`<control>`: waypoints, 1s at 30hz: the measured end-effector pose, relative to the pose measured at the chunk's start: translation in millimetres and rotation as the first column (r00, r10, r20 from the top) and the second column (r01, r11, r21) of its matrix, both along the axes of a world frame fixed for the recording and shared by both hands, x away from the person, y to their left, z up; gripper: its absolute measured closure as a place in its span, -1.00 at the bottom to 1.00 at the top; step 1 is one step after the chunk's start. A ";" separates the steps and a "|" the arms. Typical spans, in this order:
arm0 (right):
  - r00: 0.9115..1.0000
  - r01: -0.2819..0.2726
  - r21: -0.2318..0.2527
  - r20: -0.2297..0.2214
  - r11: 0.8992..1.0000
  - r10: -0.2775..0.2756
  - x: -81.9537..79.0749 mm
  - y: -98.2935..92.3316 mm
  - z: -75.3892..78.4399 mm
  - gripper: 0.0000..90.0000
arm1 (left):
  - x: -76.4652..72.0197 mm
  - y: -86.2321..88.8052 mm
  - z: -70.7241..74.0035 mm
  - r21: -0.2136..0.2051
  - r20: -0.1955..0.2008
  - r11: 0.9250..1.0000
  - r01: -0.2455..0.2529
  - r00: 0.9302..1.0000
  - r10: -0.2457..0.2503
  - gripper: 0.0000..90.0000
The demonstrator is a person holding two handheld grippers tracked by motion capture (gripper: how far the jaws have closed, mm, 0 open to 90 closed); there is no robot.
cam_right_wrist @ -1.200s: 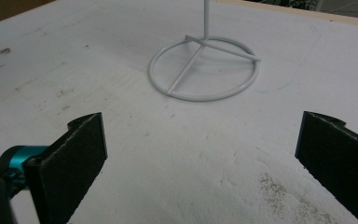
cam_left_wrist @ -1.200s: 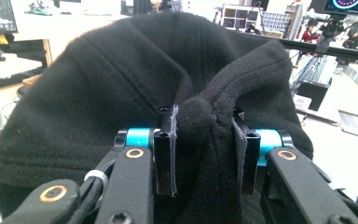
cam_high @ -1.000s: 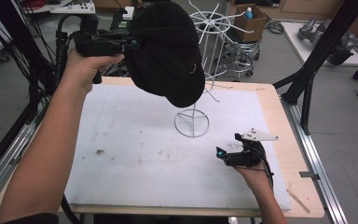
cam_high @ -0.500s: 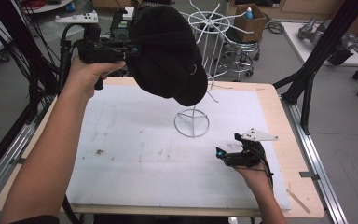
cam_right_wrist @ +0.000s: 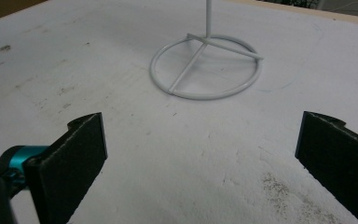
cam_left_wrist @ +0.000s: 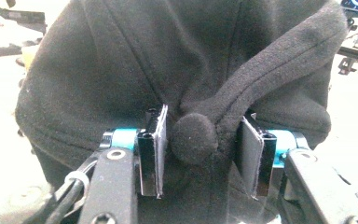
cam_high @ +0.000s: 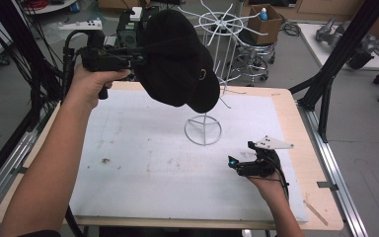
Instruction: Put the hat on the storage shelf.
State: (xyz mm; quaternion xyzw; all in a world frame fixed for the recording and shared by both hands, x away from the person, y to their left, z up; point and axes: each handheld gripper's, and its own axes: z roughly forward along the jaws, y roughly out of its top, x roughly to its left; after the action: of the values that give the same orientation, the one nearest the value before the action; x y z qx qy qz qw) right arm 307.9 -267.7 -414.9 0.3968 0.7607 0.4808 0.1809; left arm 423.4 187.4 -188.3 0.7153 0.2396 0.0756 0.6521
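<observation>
From the high view, a person's left hand [cam_high: 96, 81] lifts the left gripper [cam_high: 140, 58] well above the surface [cam_high: 143, 163], its jaws clamped on a black cap [cam_high: 177, 61]. The cap hangs in the air beside the upper arms of a white wire stand [cam_high: 216, 64], whose ring base sits on the white mat near the middle of the surface. The cap's brim dips toward the stand's pole. At the lower right, the right hand [cam_high: 266, 185] rests the right gripper [cam_high: 237, 163] low on the mat, near the ring base but apart from it.

In the left gripper view, the left gripper [cam_left_wrist: 200, 149] pinches a bunched fold of the black cap [cam_left_wrist: 177, 60] between its two pads. The fabric's top button bulges between the jaws, and a thick seamed ridge of cloth runs up and to the right from it.

In the right gripper view, the right gripper [cam_right_wrist: 200, 158] stands spread wide with nothing between its pads, just over the scuffed white mat of the surface [cam_right_wrist: 121, 84]. The ring base of the white wire stand [cam_right_wrist: 206, 65] lies ahead of it, with its thin pole rising out of frame.
</observation>
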 end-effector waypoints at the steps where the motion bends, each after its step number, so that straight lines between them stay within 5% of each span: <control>1: 1.000 -0.002 -0.001 0.003 1.000 0.002 0.2 -0.1 0.0 -0.98 | -0.2 0.7 -1.1 -0.002 0.001 1.000 -0.001 1.000 0.001 0.26; 14: 1.000 -0.002 -0.002 -0.004 1.000 0.002 0.5 0.4 -0.5 -0.98 | -0.5 8.4 -11.3 -0.022 -0.001 1.000 -0.020 1.000 0.020 0.15; 30: 1.000 0.001 0.001 -0.006 1.000 -0.001 0.3 -0.2 -0.2 -0.98 | -2.7 12.7 -16.4 0.007 -0.016 0.999 -0.052 0.999 0.052 -0.20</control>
State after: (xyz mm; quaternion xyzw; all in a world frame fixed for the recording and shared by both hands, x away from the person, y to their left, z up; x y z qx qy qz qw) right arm 308.1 -267.9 -415.1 0.3985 0.7609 0.4798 0.1787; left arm 420.7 200.1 -204.6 0.7116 0.2632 0.0873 0.6456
